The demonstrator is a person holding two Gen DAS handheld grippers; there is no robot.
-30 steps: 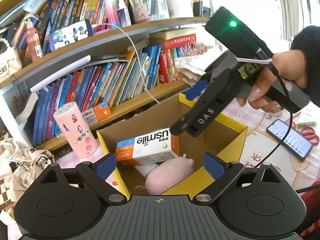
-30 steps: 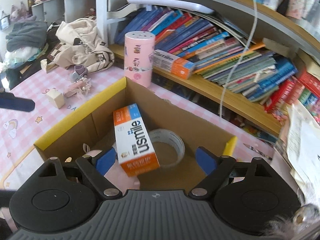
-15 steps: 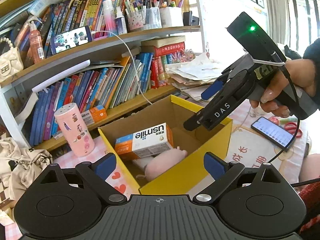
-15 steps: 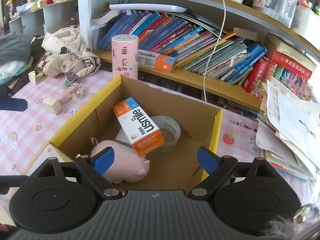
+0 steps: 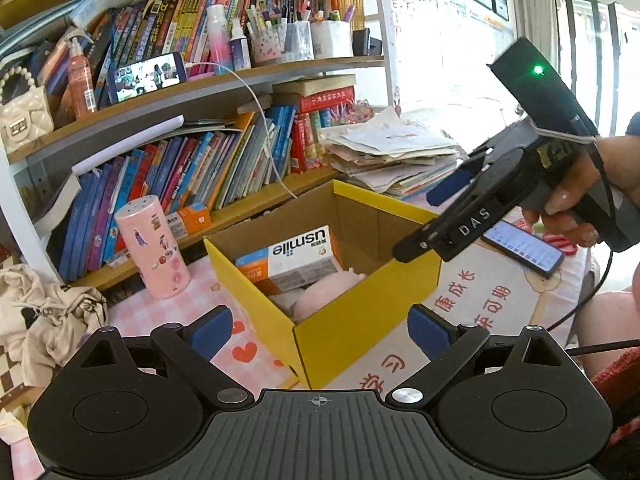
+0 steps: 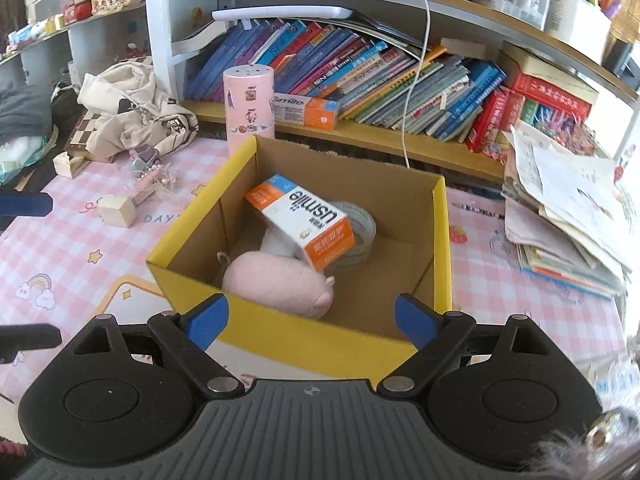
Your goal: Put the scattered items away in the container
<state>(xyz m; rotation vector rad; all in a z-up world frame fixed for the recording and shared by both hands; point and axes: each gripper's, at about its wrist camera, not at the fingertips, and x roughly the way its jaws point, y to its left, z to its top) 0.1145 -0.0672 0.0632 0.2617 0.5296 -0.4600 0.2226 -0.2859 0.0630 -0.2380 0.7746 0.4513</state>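
A yellow cardboard box [image 6: 312, 340] [image 5: 360, 320] stands on the pink checked table. Inside lie a white and orange usmile carton [image 6: 304, 224] [image 5: 292, 258], a pink plush pig [image 6: 276, 284] [image 5: 328, 296] and a roll of clear tape [image 6: 362, 220]. My left gripper [image 5: 320, 328] is open and empty, in front of the box's near corner. My right gripper [image 6: 312, 316] is open and empty, just before the box's near wall; it also shows in the left wrist view [image 5: 452, 220], above the box's right rim.
A pink cylinder [image 6: 250, 104] [image 5: 154, 244] stands behind the box by the bookshelf. A wooden block [image 6: 116, 210], hair clips [image 6: 150, 176] and a beige bag [image 6: 132, 108] lie left. A paper stack [image 6: 568, 208] sits right. A phone [image 5: 524, 246] lies on the table.
Both grippers have drawn back and up from the box, so the whole box now shows. The box's contents have not moved.
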